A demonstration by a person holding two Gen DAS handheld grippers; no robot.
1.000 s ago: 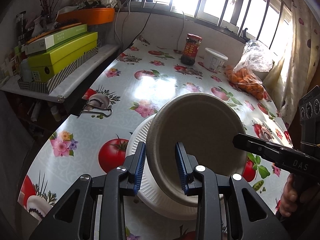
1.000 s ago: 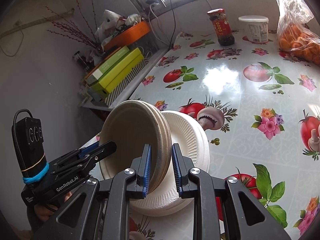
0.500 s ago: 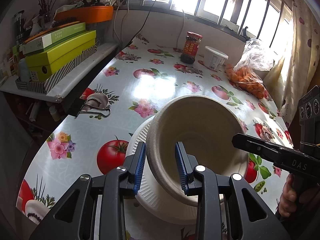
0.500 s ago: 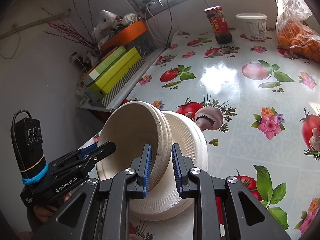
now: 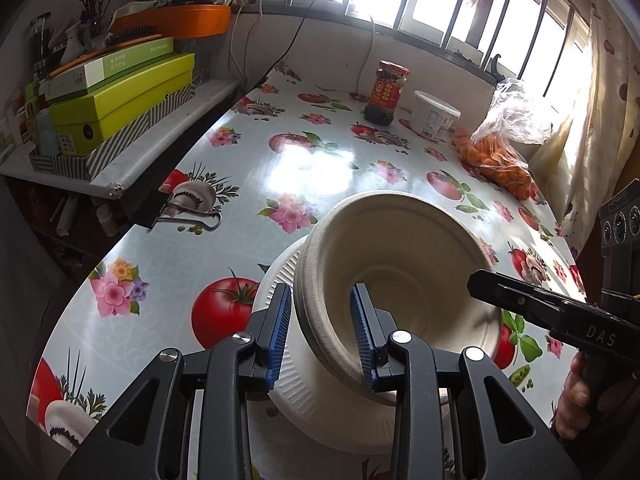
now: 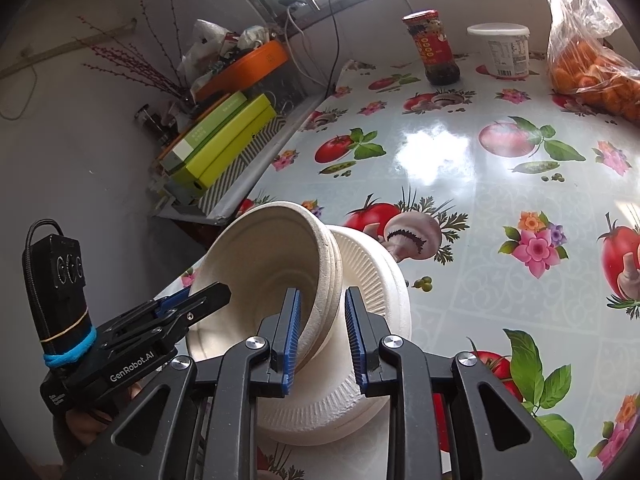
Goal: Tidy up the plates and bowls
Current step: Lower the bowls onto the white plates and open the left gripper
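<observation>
Nested beige bowls [image 5: 400,296], tilted over the white plate stack [image 6: 372,344] on the table [image 5: 320,168], with rim between both narrow grippers: left gripper [image 5: 320,336] clamps it, right gripper [image 6: 322,336] has just been opening.

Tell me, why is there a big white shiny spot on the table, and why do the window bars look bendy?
In the left wrist view, window light bounces off the glossy tablecloth as white glare, and the fisheye lens curves the window bars. In the right wrist view, the same glare sits mid-table, and the picture's corners go dark.
</observation>
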